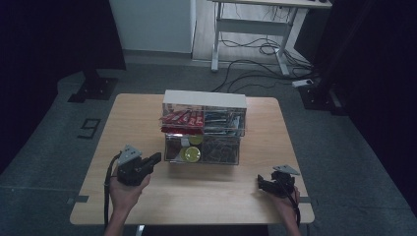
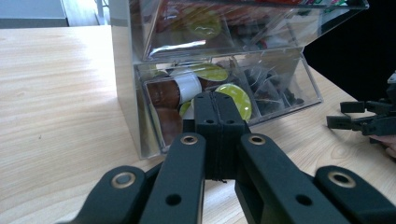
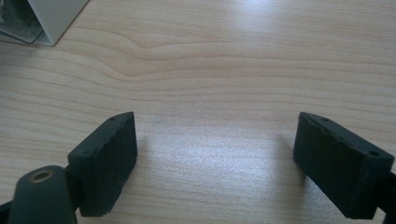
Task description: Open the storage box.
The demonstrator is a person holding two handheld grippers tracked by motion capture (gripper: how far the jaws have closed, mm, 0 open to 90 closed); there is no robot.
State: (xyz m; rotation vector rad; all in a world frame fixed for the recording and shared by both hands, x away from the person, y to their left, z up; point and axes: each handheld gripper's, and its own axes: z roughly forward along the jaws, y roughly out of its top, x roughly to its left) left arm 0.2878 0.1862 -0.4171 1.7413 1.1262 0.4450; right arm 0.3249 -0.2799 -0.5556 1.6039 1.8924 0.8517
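A clear drawer box (image 1: 204, 101) with a white top stands mid-table, both drawers pulled out toward me. The upper drawer (image 1: 202, 123) holds red packets, the lower drawer (image 1: 201, 149) holds coffee capsules (image 1: 191, 154) with yellow-green lids and dark packets. My left gripper (image 1: 155, 159) is shut with nothing between its jaws, its tips close to the lower drawer's left front corner. In the left gripper view the shut left gripper (image 2: 215, 105) points at the capsules (image 2: 236, 98) behind the clear drawer front. My right gripper (image 1: 260, 183) rests open on the table at the right; the right gripper (image 3: 215, 158) has bare wood between its jaws.
The wooden table (image 1: 147, 113) has free room left, right and in front of the box. A corner of the box (image 3: 51, 18) shows at the upper left of the right gripper view. Beyond the table are a grey floor, cables and a desk frame (image 1: 255, 29).
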